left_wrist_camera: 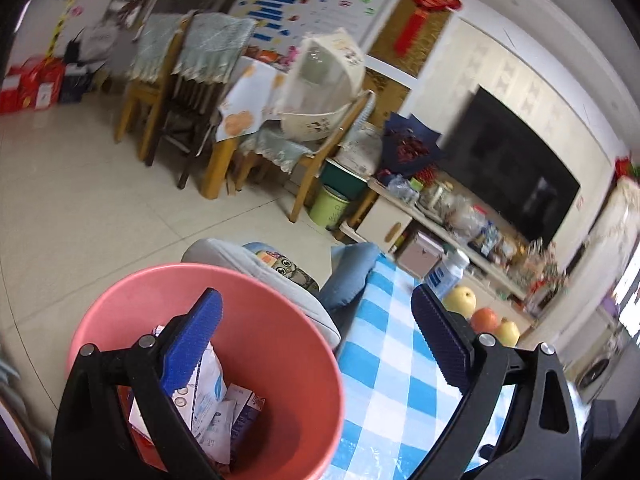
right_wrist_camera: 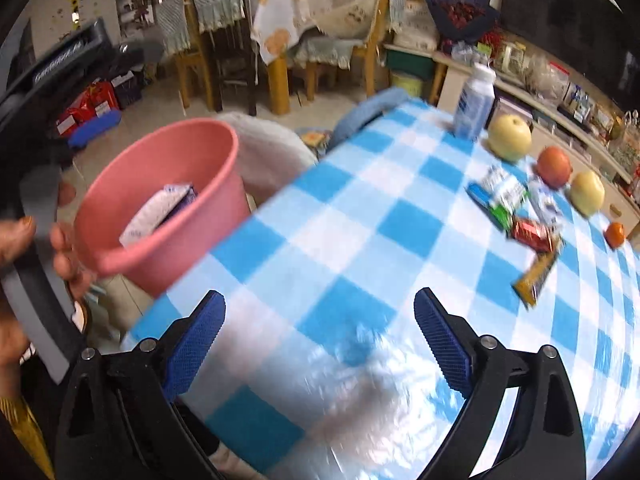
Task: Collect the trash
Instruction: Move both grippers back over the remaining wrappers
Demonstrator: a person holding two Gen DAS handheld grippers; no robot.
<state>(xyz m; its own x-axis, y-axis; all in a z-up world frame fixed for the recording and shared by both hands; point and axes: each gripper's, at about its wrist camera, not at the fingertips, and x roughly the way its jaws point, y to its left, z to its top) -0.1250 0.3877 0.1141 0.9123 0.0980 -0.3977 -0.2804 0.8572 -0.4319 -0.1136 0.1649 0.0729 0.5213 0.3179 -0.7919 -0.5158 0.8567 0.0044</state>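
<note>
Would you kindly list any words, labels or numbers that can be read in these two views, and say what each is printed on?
None can be read with confidence.
White bottle: blue label, print blurred.
Snack wrappers on the checked tablecloth: print blurred.
Packets in the pink bin: print too small.
Wall posters: coloured shapes, no legible text.
Black handle: raised lettering, unreadable.
</note>
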